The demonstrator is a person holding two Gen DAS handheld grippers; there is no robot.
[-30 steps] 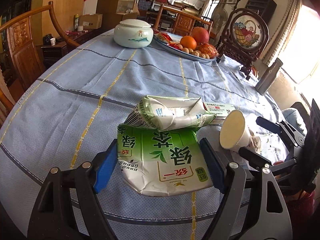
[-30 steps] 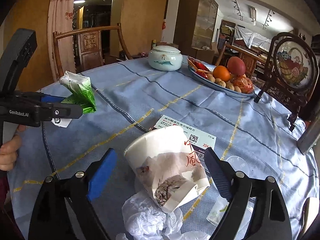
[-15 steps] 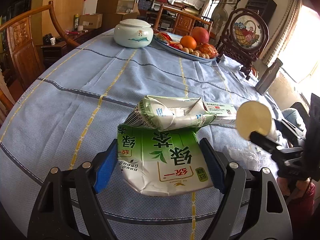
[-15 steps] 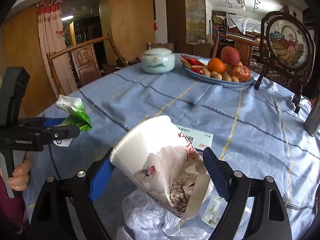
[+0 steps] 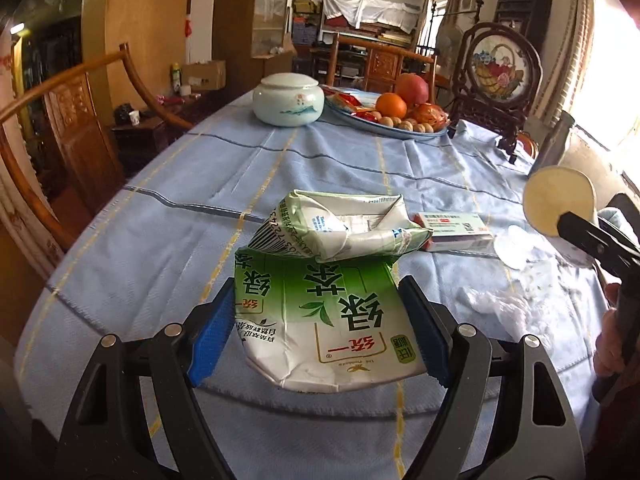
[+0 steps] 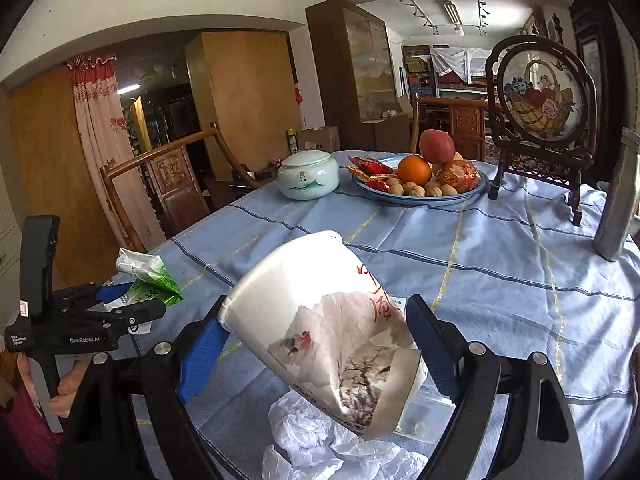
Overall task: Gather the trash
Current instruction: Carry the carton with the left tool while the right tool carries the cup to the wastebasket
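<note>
My left gripper [image 5: 318,332] is shut on a crushed green tea carton [image 5: 320,300] and holds it above the blue tablecloth [image 5: 160,240]. The carton also shows in the right wrist view [image 6: 150,280], held in the left gripper [image 6: 120,312]. My right gripper [image 6: 316,344] is shut on a crumpled white paper cup [image 6: 320,328] with a painted picture, lifted above the table. The cup's round bottom shows at the right of the left wrist view [image 5: 558,204]. A crumpled clear plastic bag [image 6: 332,440] lies under the cup.
A small medicine box [image 5: 456,232] lies beyond the carton. A lidded ceramic jar [image 5: 288,98], a fruit plate [image 5: 400,116], a framed embroidery stand [image 6: 540,104] and a steel flask [image 6: 618,196] stand at the far side. Wooden chairs [image 5: 80,128] ring the table.
My right gripper has lifted the paper cup up off the table and tilted it. My left gripper has also risen a little with the carton.
</note>
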